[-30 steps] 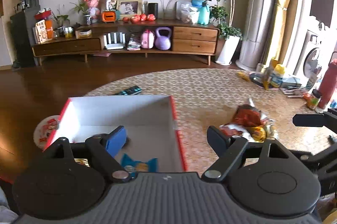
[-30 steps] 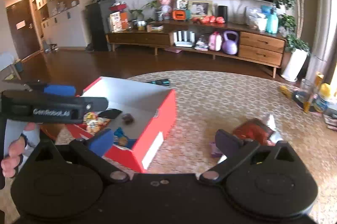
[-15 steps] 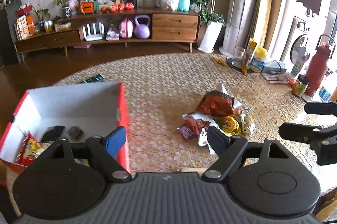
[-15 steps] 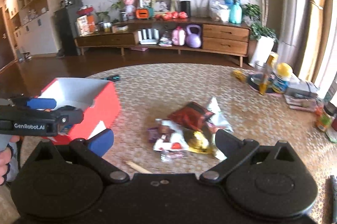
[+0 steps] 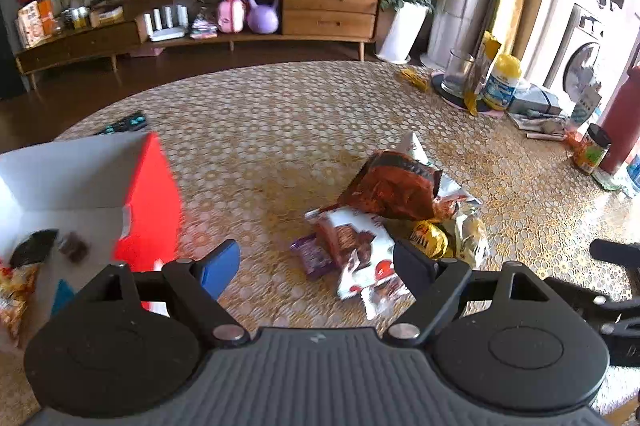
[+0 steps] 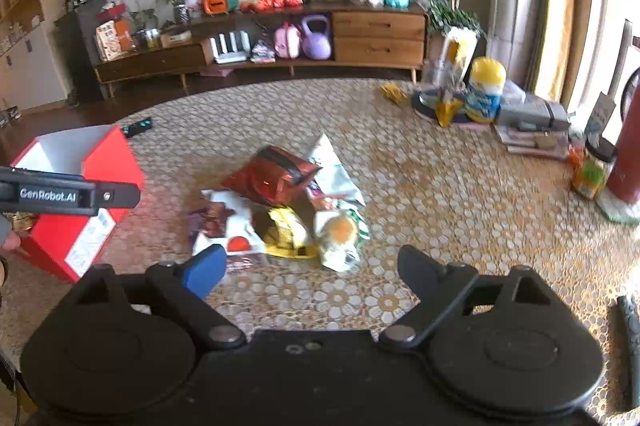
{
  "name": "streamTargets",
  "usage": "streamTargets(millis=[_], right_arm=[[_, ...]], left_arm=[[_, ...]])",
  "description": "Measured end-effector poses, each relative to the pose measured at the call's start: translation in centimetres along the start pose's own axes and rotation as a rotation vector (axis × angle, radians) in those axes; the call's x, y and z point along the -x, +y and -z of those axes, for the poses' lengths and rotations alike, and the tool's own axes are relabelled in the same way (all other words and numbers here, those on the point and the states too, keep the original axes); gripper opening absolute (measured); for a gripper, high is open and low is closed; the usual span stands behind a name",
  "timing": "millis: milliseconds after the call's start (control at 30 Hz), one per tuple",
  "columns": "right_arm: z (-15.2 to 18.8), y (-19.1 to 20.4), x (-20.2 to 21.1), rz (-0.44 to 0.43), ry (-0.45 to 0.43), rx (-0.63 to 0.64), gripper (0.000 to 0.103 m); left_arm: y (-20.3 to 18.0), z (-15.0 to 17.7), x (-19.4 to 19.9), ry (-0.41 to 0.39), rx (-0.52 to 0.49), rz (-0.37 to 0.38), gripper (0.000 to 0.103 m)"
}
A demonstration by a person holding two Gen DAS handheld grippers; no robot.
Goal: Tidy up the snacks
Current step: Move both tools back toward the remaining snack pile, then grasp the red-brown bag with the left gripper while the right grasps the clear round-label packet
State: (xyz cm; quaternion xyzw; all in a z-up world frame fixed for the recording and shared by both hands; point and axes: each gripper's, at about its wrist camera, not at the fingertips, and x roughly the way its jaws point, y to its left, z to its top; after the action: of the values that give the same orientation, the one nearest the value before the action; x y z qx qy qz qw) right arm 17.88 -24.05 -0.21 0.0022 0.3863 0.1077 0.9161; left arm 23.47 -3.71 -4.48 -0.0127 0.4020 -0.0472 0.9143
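Note:
A pile of snack packets lies mid-table: a dark red bag (image 5: 394, 185) (image 6: 272, 177) on top, a white packet with a red spot (image 5: 356, 246) (image 6: 228, 226), a yellow packet (image 5: 430, 240) (image 6: 286, 232), a small purple packet (image 5: 312, 258). A red box with a white inside (image 5: 150, 193) (image 6: 86, 169) stands at the left and holds a few snacks (image 5: 16, 286). My left gripper (image 5: 316, 262) is open and empty, just before the pile. My right gripper (image 6: 308, 266) is open and empty, close to the pile's near edge.
At the table's right side stand a yellow-lidded tub (image 5: 502, 81) (image 6: 486, 89), a glass (image 5: 458, 71), stacked papers (image 6: 534, 129), a small jar (image 5: 592, 153) and a red bottle (image 5: 624, 121). A remote (image 5: 124, 121) lies behind the box. A wooden sideboard (image 5: 240, 9) stands across the room.
Both grippers have swung right, from over the red box to the snack pile. The box has slid to the left edge of both views. Both stay open and empty.

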Motion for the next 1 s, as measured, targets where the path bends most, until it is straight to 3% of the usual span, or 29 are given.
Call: streamTargets(millis=[133, 233, 367, 500, 800, 1000], right_arm=[[-0.4, -1.2, -1.7, 0.009, 0.010, -0.031, 0.084], [-0.8, -1.9, -3.2, 0.013, 0.013, -0.060, 0.081], [-1.1, -2.6, -5.4, 0.015, 0.029, -0.088, 0.077], [-1.2, -3.2, -7.5, 0.014, 0.050, -0.115, 0.076], [-1.7, -4.0, -10.9, 0.012, 0.083, -0.151, 0.075], [-1.7, -4.1, -12.8, 0.001, 0.103, -0.182, 0.072]], left_arm=[[-1.6, -2.6, -1.9, 0.011, -0.050, 0.039, 0.084], [-3.1, -4.7, -4.0, 0.065, -0.089, 0.075, 0.084], [-5.0, -6.4, -7.1, 0.116, -0.136, 0.066, 0.084], [-5.7, -7.4, -10.1, 0.165, -0.104, 0.064, 0.084], [-7.6, -8.0, -14.9, 0.292, -0.145, 0.114, 0.084], [-8.2, -7.6, -16.6, 0.312, -0.172, 0.094, 0.084]])
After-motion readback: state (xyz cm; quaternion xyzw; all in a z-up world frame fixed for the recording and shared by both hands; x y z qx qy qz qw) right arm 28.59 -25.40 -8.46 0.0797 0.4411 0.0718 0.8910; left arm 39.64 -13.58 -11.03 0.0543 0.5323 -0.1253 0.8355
